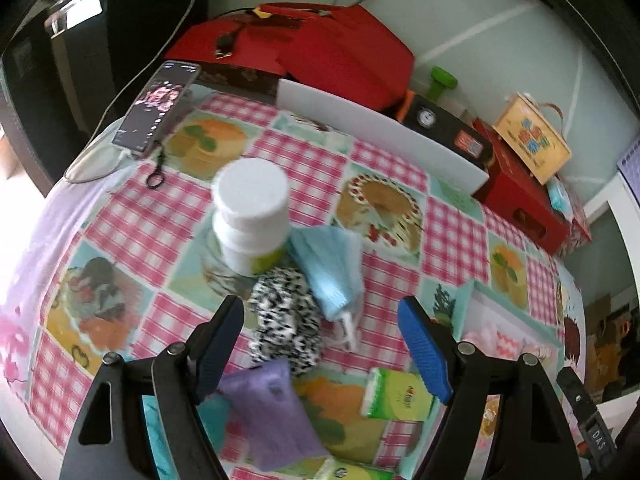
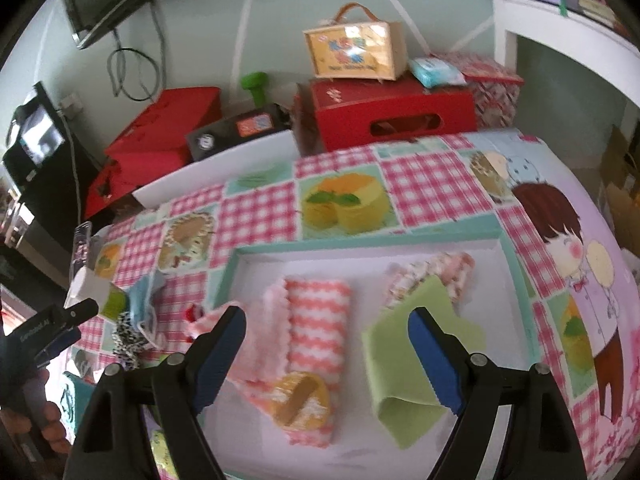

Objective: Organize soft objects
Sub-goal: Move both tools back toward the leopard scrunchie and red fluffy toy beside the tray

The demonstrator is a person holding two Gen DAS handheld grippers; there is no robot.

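- The left gripper (image 1: 320, 320) hung over the pink-checked tablecloth (image 1: 132, 216) with its blue-padded jaws spread wide and nothing between them.
- Beyond its left finger stood a white plastic bottle with a green label (image 1: 252, 220), upright.
- Right between the fingertips lay a black-and-white patterned fabric scrunchie (image 1: 286, 320), touching the bottle's base at its far end.
- Just right of the scrunchie, a folded light-blue face mask (image 1: 330, 268) leaned against the bottle and overlapped the scrunchie's edge.
- Closer in, beside the left finger, sat a small purple fabric pouch (image 1: 272, 412), and near the right finger a green-and-white tissue packet (image 1: 396, 394).
- The right gripper (image 2: 328, 336) was open too, jaws well apart and holding nothing, above a shallow white tray with a teal rim (image 2: 360, 242).
- Ahead of its left finger, inside the tray, lay a rolled pink-and-white zigzag cloth (image 2: 316, 320), with a round yellow sponge (image 2: 300, 400) resting on the cloth's near end.
- By its right finger lay a flat light-green cloth (image 2: 400, 364), partly under the finger, covering the edge of a floral pink fabric piece (image 2: 440, 272) further off.
- Far left in that view, the left gripper (image 2: 60, 320) showed near the bottle (image 2: 96, 292).
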